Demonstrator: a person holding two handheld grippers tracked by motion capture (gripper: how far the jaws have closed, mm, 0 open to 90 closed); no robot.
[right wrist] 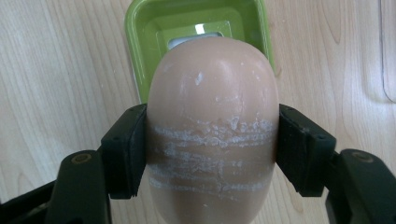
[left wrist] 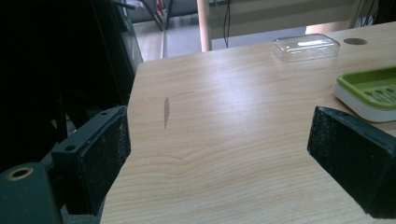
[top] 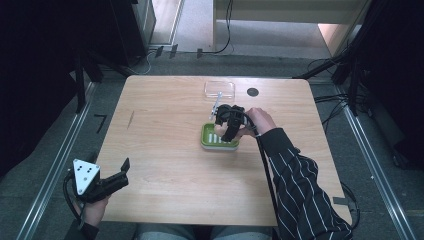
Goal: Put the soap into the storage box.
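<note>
A light wooden table point(top: 165, 150) is set on grey flooring point(top: 250, 60) at the centre of the frame. Metal floor rails point(top: 55, 165) are seen along both sides, black cables point(top: 330, 97) are strewn at upper right, and dark equipment point(top: 45, 60) is massed at upper left.

The right gripper point(top: 227, 122) is near the middle of the desk, a little toward the far edge, and points down. Its jaws are closed on something held between them. The right forearm comes in from the near right corner. The left gripper point(top: 117, 175) is at the near left corner of the desk, with its jaws wide apart.
</note>
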